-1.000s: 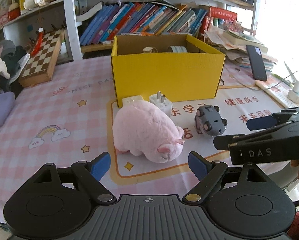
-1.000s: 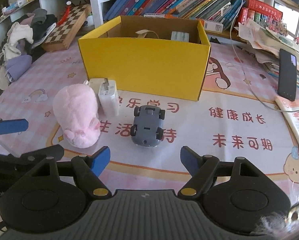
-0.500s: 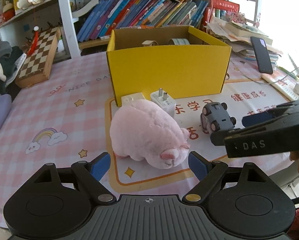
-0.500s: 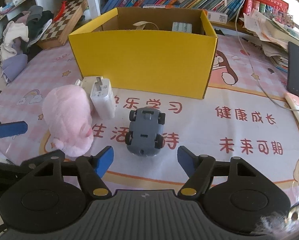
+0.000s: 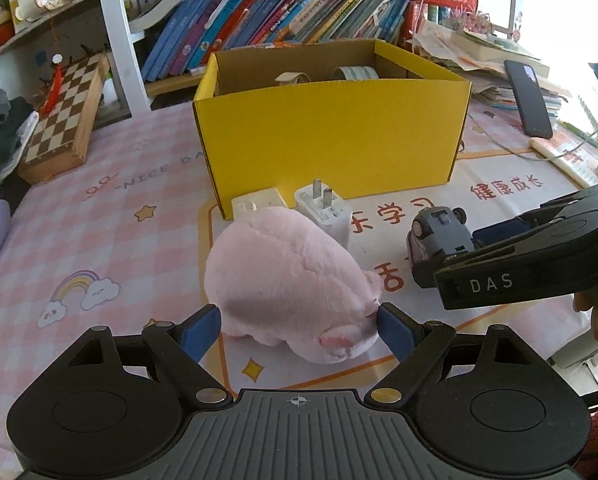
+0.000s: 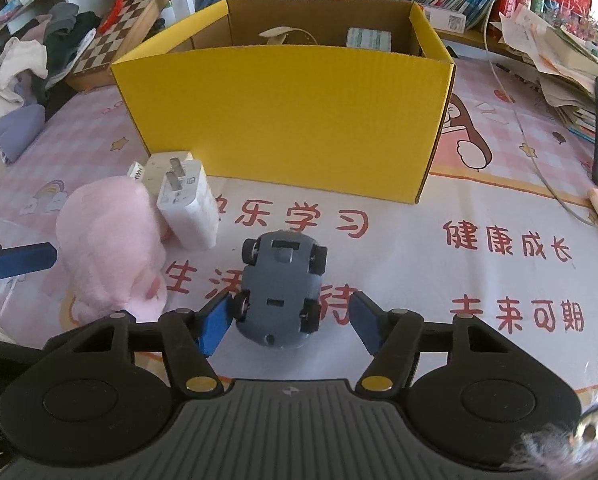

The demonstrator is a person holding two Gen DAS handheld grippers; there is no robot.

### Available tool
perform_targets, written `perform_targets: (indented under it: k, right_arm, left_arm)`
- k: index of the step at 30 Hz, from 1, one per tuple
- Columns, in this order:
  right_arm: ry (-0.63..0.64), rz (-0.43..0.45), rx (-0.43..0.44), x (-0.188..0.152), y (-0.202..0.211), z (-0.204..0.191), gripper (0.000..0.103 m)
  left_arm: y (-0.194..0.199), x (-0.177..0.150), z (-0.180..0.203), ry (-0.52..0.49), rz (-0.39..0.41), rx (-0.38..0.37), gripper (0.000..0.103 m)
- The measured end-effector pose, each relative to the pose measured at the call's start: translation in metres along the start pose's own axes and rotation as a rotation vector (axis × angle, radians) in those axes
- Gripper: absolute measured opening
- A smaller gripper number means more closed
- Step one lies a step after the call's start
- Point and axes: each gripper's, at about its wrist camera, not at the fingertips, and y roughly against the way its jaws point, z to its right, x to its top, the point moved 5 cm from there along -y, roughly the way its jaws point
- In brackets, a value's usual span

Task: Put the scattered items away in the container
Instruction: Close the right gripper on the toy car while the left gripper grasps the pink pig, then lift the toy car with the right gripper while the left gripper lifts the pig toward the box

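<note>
Grippers moved in since earlier, right gripper [image 6: 287, 322] closing around grey toy car [image 6: 279, 288], pads not yet gripping, left gripper [image 5: 299, 330] wide open astride pink plush pig [image 5: 291, 280], pink checked mat [image 5: 99, 220], bookshelf [image 5: 283, 12] behind.

Right gripper [image 6: 287, 324]: jaws closing around a small grey plastic toy car [image 6: 281, 286] lying wheels-up on the worktop [image 6: 479, 208]; left pad against its wheel, right pad just clear. At 10 o'clock of the car, a white wall charger [image 6: 187, 210] leans beside a pink plush toy [image 6: 111, 240]. At 12 o'clock stands an open yellow cardboard box [image 6: 291, 124]. A blue pad of the left gripper [image 6: 19, 260] shows at 9 o'clock.
</note>
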Motion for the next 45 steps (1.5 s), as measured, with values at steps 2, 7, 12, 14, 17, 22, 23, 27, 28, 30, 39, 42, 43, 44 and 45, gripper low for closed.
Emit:
perform_targets:
  k: [2, 7, 12, 14, 17, 22, 23, 27, 28, 30, 39, 42, 43, 44, 45]
  right_arm:
    - [0.002, -0.001, 0.004, 0.002, -0.002, 0.002, 0.061]
    - [0.016, -0.006, 0.016, 0.006, -0.006, 0.004, 0.055]
    - [0.018, -0.005, 0.026, 0.009, -0.006, 0.008, 0.047]
    - [0.018, -0.004, 0.028, 0.01, -0.006, 0.009, 0.047]
    - [0.025, -0.01, 0.029, 0.009, -0.008, 0.009, 0.047]
    - [0.048, -0.01, 0.04, 0.014, -0.01, 0.006, 0.047]
    - [0.052, -0.011, 0.041, 0.015, -0.011, 0.005, 0.047]
    - [0.063, -0.019, 0.041, 0.018, -0.016, 0.004, 0.047]
    - [0.063, -0.022, 0.04, 0.018, -0.017, 0.004, 0.047]
    - [0.061, -0.028, 0.04, 0.018, -0.019, 0.005, 0.044]
    - [0.05, 0.0, 0.038, 0.016, -0.007, 0.005, 0.041]
    - [0.039, 0.024, 0.038, 0.017, 0.002, 0.005, 0.041]
    - [0.035, 0.032, 0.038, 0.017, 0.005, 0.005, 0.041]
    - [0.03, 0.039, 0.038, 0.017, 0.008, 0.005, 0.041]
    - [0.025, 0.046, 0.038, 0.017, 0.011, 0.005, 0.041]
  left_arm:
    - [-0.003, 0.001, 0.0, 0.005, -0.003, -0.002, 0.088]
    - [-0.01, 0.005, -0.001, 0.018, -0.003, 0.01, 0.091]
    - [-0.015, 0.007, -0.002, 0.028, -0.003, 0.013, 0.095]
    - [-0.017, 0.008, -0.002, 0.027, -0.002, 0.017, 0.095]
    - [-0.019, 0.009, -0.003, 0.035, -0.003, 0.021, 0.096]
    - [-0.021, 0.009, -0.005, 0.04, -0.005, 0.019, 0.098]
    - [-0.022, 0.009, -0.006, 0.041, -0.005, 0.019, 0.098]
    - [-0.025, 0.01, -0.006, 0.04, -0.007, 0.024, 0.098]
    - [-0.026, 0.01, -0.007, 0.041, -0.007, 0.023, 0.098]
    - [-0.026, 0.01, -0.007, 0.044, -0.007, 0.02, 0.098]
    - [-0.016, 0.009, -0.013, 0.07, 0.009, -0.019, 0.082]
    - [-0.009, 0.008, -0.015, 0.074, 0.018, -0.028, 0.077]
    - [-0.006, 0.008, -0.016, 0.079, 0.024, -0.028, 0.076]
    - [-0.003, 0.008, -0.017, 0.083, 0.029, -0.03, 0.075]
    - [0.0, 0.008, -0.018, 0.085, 0.035, -0.03, 0.075]
